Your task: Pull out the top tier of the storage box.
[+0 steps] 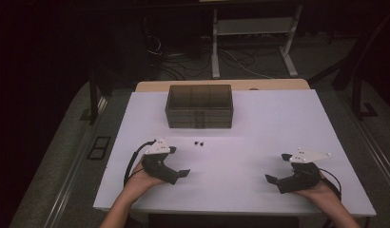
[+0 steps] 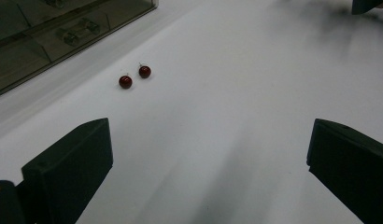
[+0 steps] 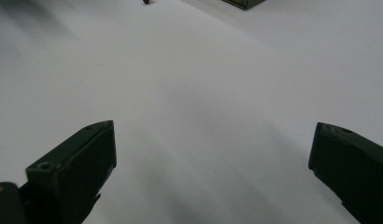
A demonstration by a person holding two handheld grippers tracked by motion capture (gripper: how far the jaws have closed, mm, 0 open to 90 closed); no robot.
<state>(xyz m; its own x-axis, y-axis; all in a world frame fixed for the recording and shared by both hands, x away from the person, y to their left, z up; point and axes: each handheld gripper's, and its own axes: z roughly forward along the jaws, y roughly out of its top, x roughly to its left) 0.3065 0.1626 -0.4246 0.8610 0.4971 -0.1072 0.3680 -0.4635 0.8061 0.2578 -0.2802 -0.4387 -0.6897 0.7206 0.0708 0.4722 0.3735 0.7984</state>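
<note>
Two tiny red balls [image 1: 199,143] lie on the white table [image 1: 259,123] in the high view, side by side, at about 12 o'clock from the middle of the table. The dark clear box [image 1: 199,105] sits just past them, also at 12 o'clock. Your left gripper [image 1: 179,162] rests at 8 o'clock and your right gripper [image 1: 277,167] at 4 o'clock. Both are spread wide and hold nothing.

In the left gripper view, the two red balls [image 2: 134,77] sit at 11 o'clock, each with a thin little pin sticking up. They almost touch. The box [image 2: 49,32] is at 10 o'clock. The jaws stand far apart, with bare table between them.

In the right gripper view, the jaws are also wide apart. One small dark dot [image 3: 146,1] peeks at the top edge at 11 o'clock; you cannot tell what it is.

Be careful. The balls are round, so I think a bump could make them roll away. They are so close that you may grab both, or knock one while taking the other. Squeeze off-center and one may pop out.
</note>
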